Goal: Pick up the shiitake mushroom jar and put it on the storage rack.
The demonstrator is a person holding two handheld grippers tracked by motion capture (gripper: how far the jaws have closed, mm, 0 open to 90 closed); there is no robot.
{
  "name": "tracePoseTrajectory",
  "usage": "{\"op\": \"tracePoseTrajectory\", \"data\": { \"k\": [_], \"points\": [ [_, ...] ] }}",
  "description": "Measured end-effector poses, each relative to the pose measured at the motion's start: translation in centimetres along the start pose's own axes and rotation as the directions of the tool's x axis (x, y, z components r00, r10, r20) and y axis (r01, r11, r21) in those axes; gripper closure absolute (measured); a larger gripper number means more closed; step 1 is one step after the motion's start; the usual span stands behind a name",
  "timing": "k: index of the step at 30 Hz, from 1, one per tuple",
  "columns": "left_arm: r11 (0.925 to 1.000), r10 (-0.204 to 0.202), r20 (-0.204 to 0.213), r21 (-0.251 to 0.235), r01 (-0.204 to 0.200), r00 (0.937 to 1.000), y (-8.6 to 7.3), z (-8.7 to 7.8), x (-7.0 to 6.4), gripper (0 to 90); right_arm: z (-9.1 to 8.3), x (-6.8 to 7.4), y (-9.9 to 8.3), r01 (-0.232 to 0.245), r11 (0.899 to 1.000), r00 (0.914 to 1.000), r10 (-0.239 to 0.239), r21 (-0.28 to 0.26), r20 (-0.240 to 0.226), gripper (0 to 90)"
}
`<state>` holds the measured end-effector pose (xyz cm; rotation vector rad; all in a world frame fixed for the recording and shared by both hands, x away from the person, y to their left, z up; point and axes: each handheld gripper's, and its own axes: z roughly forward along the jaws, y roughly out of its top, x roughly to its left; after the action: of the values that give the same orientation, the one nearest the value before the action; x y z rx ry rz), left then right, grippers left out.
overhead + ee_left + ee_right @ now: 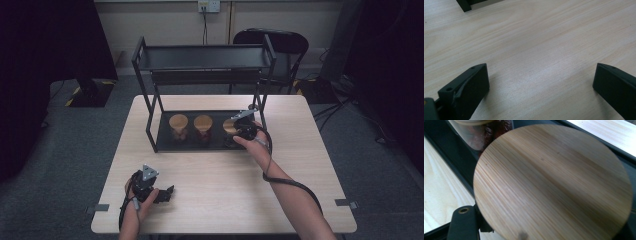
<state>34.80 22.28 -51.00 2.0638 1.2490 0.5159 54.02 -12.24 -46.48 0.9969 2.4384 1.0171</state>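
A black two-tier rack (150,131) stands at the table's back middle. Three clear jars with round wooden lids sit in a row on its lower shelf: left jar (178,121), middle jar (203,121), right jar (229,125). My right gripper (235,131) reaches in from the right, its jaws wide apart on either side of the right jar just below the lid (554,182). The middle jar (481,135), with reddish contents, shows beyond it. My left gripper (167,192) rests open on bare wood (541,75) near the front left, holding nothing.
The rack's upper shelf (205,57) overhangs the jars, and its right front post (262,107) stands close to my right hand. A black chair (280,42) is behind the table. Light wood table (210,200) stretches between the rack and the front edge.
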Motion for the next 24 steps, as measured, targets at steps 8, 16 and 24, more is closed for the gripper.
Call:
{"op": "tracePoseTrajectory", "data": {
  "k": [8, 16, 24],
  "points": [
    [1.0000, -0.001, 0.000, 0.000, 0.001, 1.0000, 0.0, 0.0, 0.0, 0.2, 0.4, -0.2, -0.1, -0.006, 1.000, 1.0000, 0.006, -0.006, 0.005, 25.5],
    [1.0000, -0.001, 0.000, 0.000, 0.001, 1.0000, 0.0, 0.0, 0.0, 0.2, 0.8, -0.2, 0.1, -0.018, 1.000, 0.9998, 0.018, -0.015, 0.010, 25.4],
    [1.0000, 0.000, 0.000, 0.000, 0.000, 1.0000, 0.0, 0.0, 0.0, 0.2, 1.2, -0.3, 0.3, -0.024, 1.000, 0.9995, 0.024, -0.019, 0.018, 25.4]
  ]
}}
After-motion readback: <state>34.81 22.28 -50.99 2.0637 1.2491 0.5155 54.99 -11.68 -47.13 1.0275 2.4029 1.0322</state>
